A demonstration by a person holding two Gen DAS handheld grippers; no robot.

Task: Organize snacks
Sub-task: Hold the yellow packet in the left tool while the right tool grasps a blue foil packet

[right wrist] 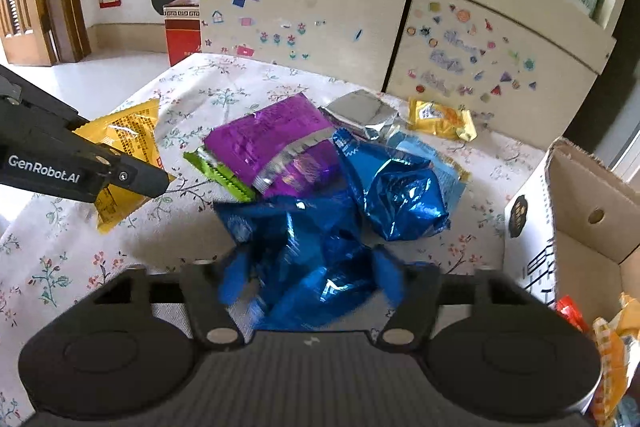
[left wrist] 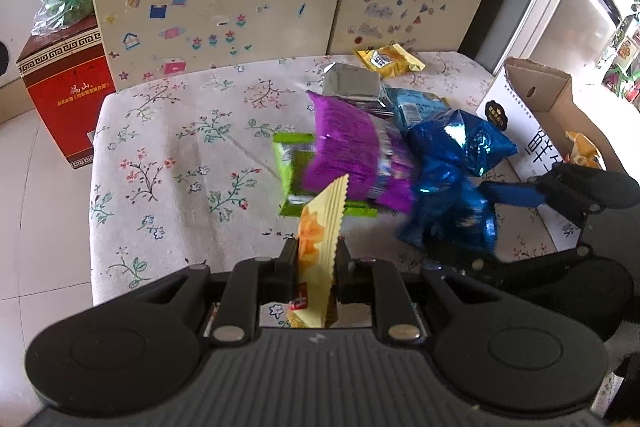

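Observation:
My left gripper (left wrist: 316,251) is shut on a yellow snack packet (left wrist: 320,227), held above the floral tablecloth; the packet also shows in the right wrist view (right wrist: 128,143). My right gripper (right wrist: 312,267) has its blue fingers around a crinkled blue foil bag (right wrist: 308,259), also in the left wrist view (left wrist: 444,203). A pile lies beyond: a purple bag (right wrist: 272,143), a green packet (right wrist: 220,171), a second blue foil bag (right wrist: 400,195), a silver packet (right wrist: 360,111), a light-blue packet (left wrist: 416,105) and a yellow packet (right wrist: 440,119).
An open cardboard box (right wrist: 580,227) stands at the table's right edge with a few orange and yellow packets (right wrist: 608,339) inside. A stickered cabinet (left wrist: 224,3) stands behind the table. A red box (left wrist: 64,87) sits on the floor at left.

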